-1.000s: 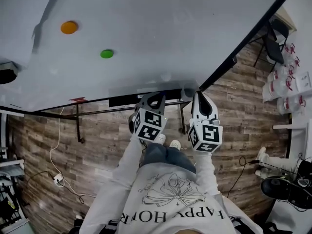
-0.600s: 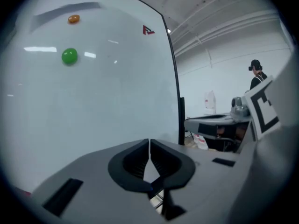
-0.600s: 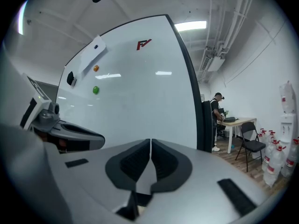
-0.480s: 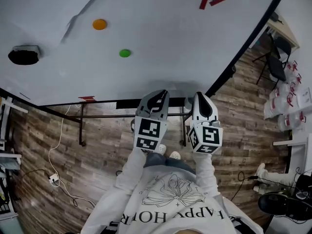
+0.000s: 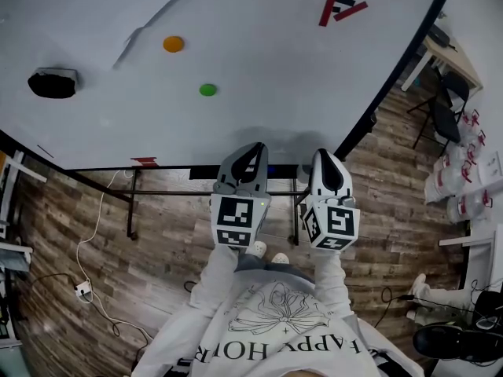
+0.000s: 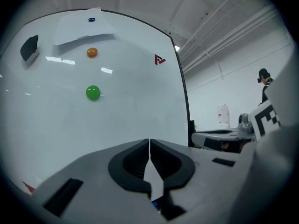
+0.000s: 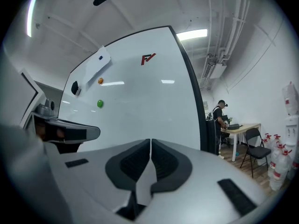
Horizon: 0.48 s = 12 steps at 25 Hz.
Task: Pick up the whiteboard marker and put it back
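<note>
No whiteboard marker can be made out in any view. A large whiteboard point(image 5: 259, 69) stands in front of me, with a dark tray rail point(image 5: 196, 166) along its lower edge. My left gripper point(image 5: 253, 149) is held up near that edge, its jaws shut with nothing between them point(image 6: 149, 146). Beside it, my right gripper point(image 5: 326, 157) points at the board too, shut and empty point(image 7: 151, 146). A small blue bit point(image 6: 156, 204) shows under the left jaws; I cannot tell what it is.
On the board are a green magnet point(image 5: 207, 90), an orange magnet point(image 5: 174, 44), a black eraser point(image 5: 53, 82), a paper sheet point(image 5: 118, 14) and a red logo point(image 5: 340, 8). A chair point(image 5: 444, 112) and bottles point(image 5: 452, 171) stand right. A person point(image 7: 219, 115) stands at a far desk.
Both grippers have risen in front of the board, and more of the board's face now shows. The left gripper's marker cube has turned from tilted to square.
</note>
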{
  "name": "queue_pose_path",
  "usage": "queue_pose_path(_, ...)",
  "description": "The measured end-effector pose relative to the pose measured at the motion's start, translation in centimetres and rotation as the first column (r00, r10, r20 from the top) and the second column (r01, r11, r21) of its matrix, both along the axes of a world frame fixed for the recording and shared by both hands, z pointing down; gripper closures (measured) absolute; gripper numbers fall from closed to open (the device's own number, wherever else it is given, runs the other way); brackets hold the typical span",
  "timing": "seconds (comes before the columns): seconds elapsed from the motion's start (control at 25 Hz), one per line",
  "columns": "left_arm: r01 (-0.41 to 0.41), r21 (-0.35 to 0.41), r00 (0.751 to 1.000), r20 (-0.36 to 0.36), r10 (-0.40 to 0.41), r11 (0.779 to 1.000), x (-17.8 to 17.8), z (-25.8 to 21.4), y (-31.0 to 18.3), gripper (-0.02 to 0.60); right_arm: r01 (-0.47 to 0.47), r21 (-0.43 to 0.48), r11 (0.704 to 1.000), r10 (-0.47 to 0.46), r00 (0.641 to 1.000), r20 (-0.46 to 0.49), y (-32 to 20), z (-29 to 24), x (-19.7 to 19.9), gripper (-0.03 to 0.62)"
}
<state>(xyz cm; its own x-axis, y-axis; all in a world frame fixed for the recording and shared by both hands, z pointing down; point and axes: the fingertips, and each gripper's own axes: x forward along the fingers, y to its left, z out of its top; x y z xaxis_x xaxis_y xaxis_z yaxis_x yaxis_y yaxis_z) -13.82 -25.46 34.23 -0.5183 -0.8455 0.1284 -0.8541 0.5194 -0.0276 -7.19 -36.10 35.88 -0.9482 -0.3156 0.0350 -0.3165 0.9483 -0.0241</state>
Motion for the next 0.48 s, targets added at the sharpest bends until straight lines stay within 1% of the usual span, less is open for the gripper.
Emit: queue_pose_path(0.48, 0.006, 0.006, 1.000, -0.003, -0.006, 1.000, 0.13, -0.35, -0.15, 0.571, -0.012, -0.001, 1.000, 0.012, 1.000, 0.018, -0.68, -0.60, 0.50, 0.588)
